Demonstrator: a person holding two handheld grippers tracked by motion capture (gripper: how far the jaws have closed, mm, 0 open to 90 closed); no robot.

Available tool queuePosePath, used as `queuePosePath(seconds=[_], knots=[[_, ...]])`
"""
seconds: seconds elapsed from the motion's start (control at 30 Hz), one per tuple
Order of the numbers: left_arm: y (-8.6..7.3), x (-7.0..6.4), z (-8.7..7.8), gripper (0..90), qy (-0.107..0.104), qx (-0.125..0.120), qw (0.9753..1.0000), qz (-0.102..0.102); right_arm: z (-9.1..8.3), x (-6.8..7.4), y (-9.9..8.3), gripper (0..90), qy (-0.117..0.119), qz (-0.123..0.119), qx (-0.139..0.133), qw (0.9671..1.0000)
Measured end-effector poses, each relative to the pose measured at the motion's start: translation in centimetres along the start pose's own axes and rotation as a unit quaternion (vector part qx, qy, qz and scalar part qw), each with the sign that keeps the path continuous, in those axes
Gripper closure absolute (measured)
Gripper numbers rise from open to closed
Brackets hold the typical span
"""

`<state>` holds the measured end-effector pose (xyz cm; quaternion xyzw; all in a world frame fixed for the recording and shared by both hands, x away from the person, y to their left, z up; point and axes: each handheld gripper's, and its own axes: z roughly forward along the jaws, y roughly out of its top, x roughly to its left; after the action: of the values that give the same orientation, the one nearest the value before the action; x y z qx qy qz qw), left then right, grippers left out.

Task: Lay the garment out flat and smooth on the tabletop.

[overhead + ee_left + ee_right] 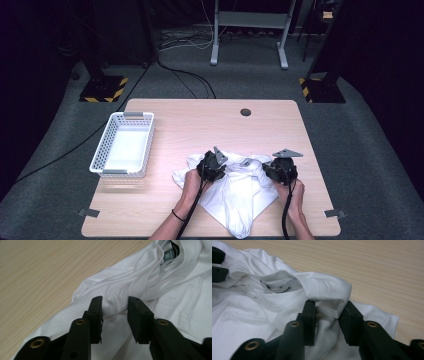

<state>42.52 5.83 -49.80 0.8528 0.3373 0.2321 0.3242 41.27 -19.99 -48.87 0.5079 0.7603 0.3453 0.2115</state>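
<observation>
Neck label [168, 255] on white shirt [175, 297] carried small square logo plus tiny print, too blurred to read. In right gripper view, same label [279, 287] showed dark lettering, possibly ending "west". Nothing else legible.

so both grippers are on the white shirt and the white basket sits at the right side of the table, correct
Not quite. The high view shows the white basket at the table's left side, not the right. The rest holds: the left gripper and the right gripper each have a fold of the white shirt between their jaws.
</observation>
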Motion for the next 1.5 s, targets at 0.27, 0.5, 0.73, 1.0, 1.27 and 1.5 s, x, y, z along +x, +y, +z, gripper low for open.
queuePosePath(seconds=[0.27,0.5,0.73,1.0,1.27,1.5], knots=[[-0.3,0.7,0.5,89.2,-0.019,-0.008,0.9997,-0.013,0.2,-0.4,0.4,82.5,0.005,-0.012,-0.008,0.9999],[0.2,1.6,-0.4,89.7,-0.009,-0.030,0.9993,-0.018,-0.6,-0.9,1.7,83.7,-0.007,-0.028,-0.032,0.9991],[2.4,5.2,-1.1,89.8,0.023,-0.050,0.9979,-0.033,-0.2,-1.5,4.8,83.7,-0.021,-0.053,-0.042,0.9975],[5.4,9.9,0.9,89.9,0.051,-0.033,0.9963,-0.061,3.1,-2.9,9.6,83.8,-0.029,-0.065,-0.028,0.9971],[4.8,12.5,4.4,62.1,0.053,0.028,0.9891,-0.134,8.3,-3.9,12.5,57.0,-0.069,-0.059,0.011,0.9958],[3.1,8.7,0.4,37.1,0.018,-0.010,0.9932,-0.115,4.4,-3.7,10.2,47.2,-0.029,-0.039,-0.008,0.9988]])
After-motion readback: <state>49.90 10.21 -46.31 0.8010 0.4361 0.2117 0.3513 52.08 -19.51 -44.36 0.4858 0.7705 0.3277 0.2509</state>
